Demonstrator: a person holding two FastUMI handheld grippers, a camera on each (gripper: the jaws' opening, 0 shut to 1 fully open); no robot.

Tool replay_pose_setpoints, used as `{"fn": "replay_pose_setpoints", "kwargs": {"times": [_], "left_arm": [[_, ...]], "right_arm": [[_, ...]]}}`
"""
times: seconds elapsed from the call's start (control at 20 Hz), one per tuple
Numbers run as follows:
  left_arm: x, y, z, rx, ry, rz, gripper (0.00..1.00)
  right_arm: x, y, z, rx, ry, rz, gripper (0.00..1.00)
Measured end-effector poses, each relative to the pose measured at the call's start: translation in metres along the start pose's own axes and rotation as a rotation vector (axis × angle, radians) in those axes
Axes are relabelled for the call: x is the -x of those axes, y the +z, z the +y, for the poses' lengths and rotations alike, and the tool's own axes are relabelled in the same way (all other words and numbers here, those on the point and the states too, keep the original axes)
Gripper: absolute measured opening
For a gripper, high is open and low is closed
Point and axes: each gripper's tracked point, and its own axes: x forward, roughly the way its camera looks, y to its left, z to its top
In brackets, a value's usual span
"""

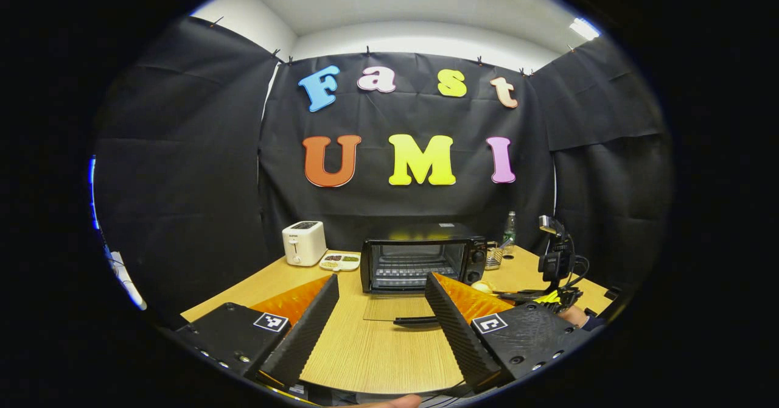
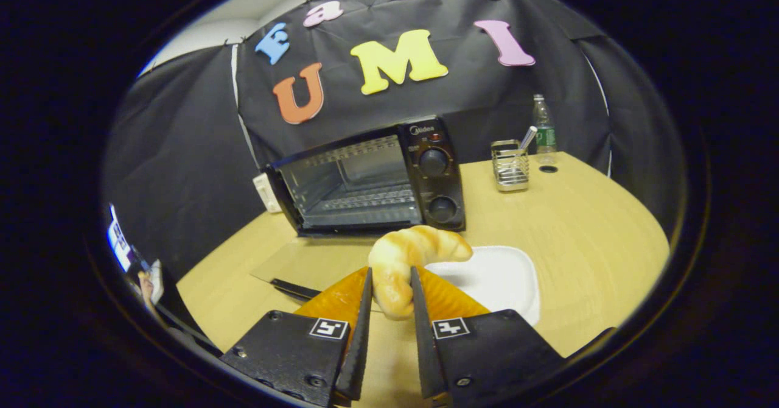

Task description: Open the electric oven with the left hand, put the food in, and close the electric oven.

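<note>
Risk we note: right hand-held gripper [image 2: 389, 292], clamped on the croissant [image 2: 409, 256] at one end, may drop it short of the open oven [image 2: 365, 182], while the left hand-held gripper [image 1: 380, 310] stands apart and idle.

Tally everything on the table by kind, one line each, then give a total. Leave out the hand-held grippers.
Appliances: 2, the electric oven with its door down and the toaster
Food: 2, the croissant and the snack tray
Plates: 1, the white plate
Holders: 1, the wire utensil holder
Bottles: 1, the bottle
Total: 7
</note>
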Motion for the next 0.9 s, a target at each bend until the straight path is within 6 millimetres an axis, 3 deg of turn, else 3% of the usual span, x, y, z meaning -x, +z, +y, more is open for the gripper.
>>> {"fn": "replay_pose_setpoints", "kwargs": {"times": [0.25, 0.4, 0.75, 0.9], "left_arm": [[0.007, 0.006, 0.012, -0.018, 0.002, -0.045, 0.94], [0.005, 0.003, 0.018, -0.005, 0.005, -0.041, 0.94], [0.003, 0.0, 0.046, 0.007, 0.048, -0.035, 0.94], [0.002, -0.002, 0.059, 0.024, 0.066, -0.035, 0.94]], "right_arm": [[-0.03, 0.012, 0.036, -0.109, 0.051, -0.069, 0.37], [-0.052, 0.032, 0.063, -0.149, 0.078, -0.175, 0.35], [-0.123, 0.041, 0.091, -0.136, -0.017, -0.166, 0.34], [-0.155, 0.045, 0.09, -0.15, -0.062, -0.145, 0.37]]}}
